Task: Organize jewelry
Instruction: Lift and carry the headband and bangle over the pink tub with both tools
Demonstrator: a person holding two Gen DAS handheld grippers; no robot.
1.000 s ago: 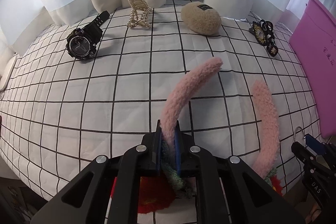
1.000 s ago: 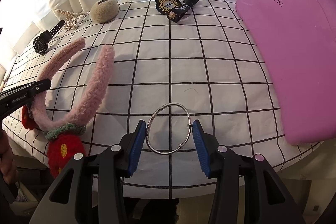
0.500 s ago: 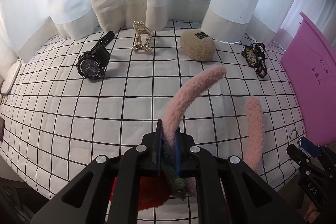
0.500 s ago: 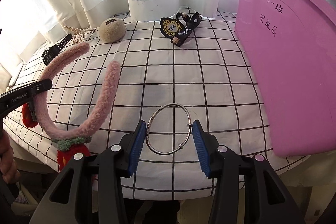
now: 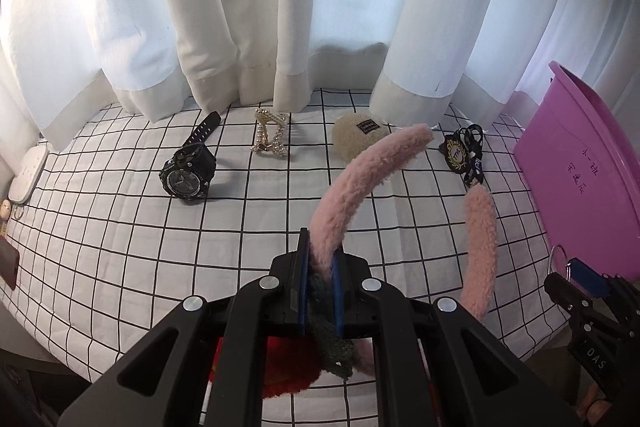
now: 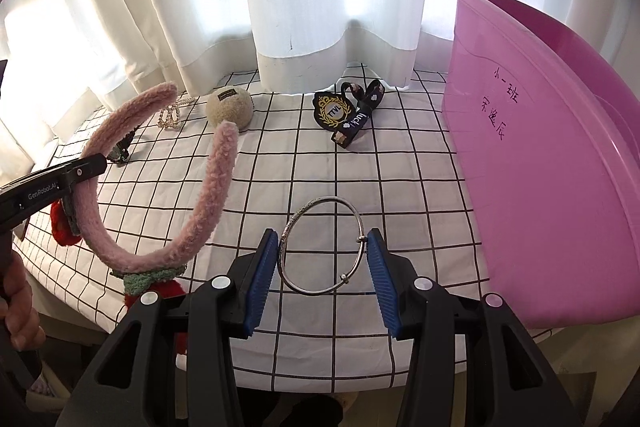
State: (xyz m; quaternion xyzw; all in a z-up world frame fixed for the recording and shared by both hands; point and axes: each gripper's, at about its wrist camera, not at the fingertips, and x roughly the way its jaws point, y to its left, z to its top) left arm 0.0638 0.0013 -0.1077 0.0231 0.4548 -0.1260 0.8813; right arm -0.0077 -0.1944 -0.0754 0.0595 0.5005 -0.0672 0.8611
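Note:
My left gripper [image 5: 320, 267] is shut on a fuzzy pink headband [image 5: 352, 183] with red and green trim, held above the checked cloth; it also shows in the right wrist view [image 6: 216, 195]. My right gripper [image 6: 322, 247] is shut on a silver bangle [image 6: 320, 203], its pads pressed on both sides, lifted above the table. A pink tub [image 6: 552, 155] stands just right of the bangle; it also shows in the left wrist view [image 5: 580, 167].
On the checked cloth [image 5: 120, 247] lie a black watch [image 5: 188, 175], a pearl hair clip [image 5: 270, 139], a beige fuzzy clip [image 5: 356, 139] and a black badge lanyard [image 5: 464, 155]. White curtains hang behind. A white device [image 5: 28, 175] lies at the far left.
Both grippers have risen and pulled back from the table, lifting the headband and the bangle. More curtain and the tub's rim are now in view.

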